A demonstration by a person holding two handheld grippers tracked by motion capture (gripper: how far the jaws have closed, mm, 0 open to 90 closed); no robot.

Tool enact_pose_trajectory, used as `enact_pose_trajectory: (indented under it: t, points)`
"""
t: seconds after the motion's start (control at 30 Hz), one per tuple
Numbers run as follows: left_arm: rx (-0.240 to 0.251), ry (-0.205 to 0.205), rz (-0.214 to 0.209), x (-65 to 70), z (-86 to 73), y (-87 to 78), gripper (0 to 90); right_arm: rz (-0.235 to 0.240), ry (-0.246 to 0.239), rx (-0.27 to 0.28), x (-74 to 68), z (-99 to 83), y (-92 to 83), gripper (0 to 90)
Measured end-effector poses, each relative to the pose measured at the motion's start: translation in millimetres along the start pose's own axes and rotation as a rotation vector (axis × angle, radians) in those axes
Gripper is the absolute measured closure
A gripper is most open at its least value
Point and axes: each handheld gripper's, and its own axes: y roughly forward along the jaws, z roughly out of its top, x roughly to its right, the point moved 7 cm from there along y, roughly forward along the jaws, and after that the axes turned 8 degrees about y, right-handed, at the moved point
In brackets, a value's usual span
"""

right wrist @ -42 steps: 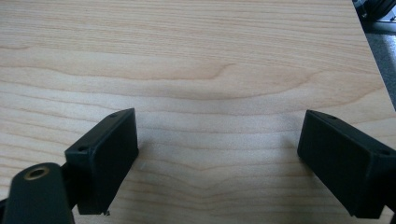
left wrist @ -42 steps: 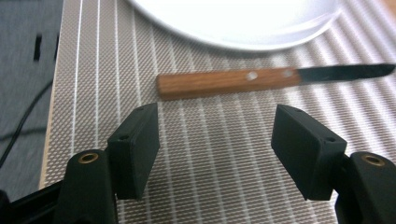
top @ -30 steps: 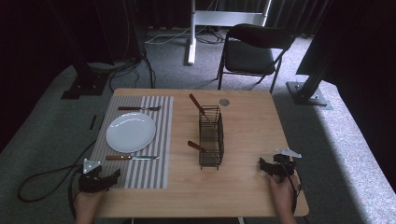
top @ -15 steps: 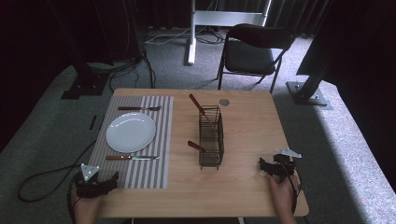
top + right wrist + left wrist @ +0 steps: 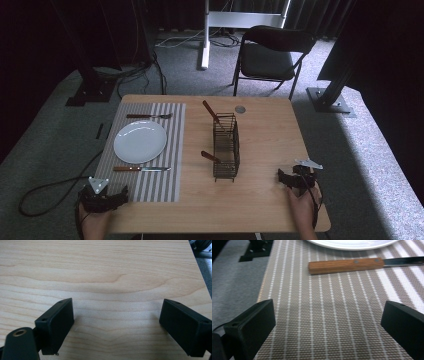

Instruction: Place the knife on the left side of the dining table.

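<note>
Both your grippers are released: the left gripper (image 5: pixel 121 194) — jaws just widened, nothing between — sits at the placemat's (image 5: pixel 150 187) near edge, the knife (image 5: pixel 347 265) just ahead; the right gripper (image 5: pixel 282 177) rests over bare table (image 5: pixel 260 130).

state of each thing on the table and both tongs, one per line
left tongs: open, nothing between the jaws, which have just been opening
right tongs: open, over bare table
knife: flat on the placemat beside the plate
plate: bare
fork: flat on the placemat
wire basket: upright, two wooden-handled utensils in it
</note>
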Motion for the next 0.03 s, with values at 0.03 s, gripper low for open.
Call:
enact_pose_trajectory:
  t: [0.03]
  points:
    - [0.001,-0.002,-0.002,-0.4,-0.2,0.4,0.0,0.000,0.000,0.000,0.0,0.0,0.0,11.6]
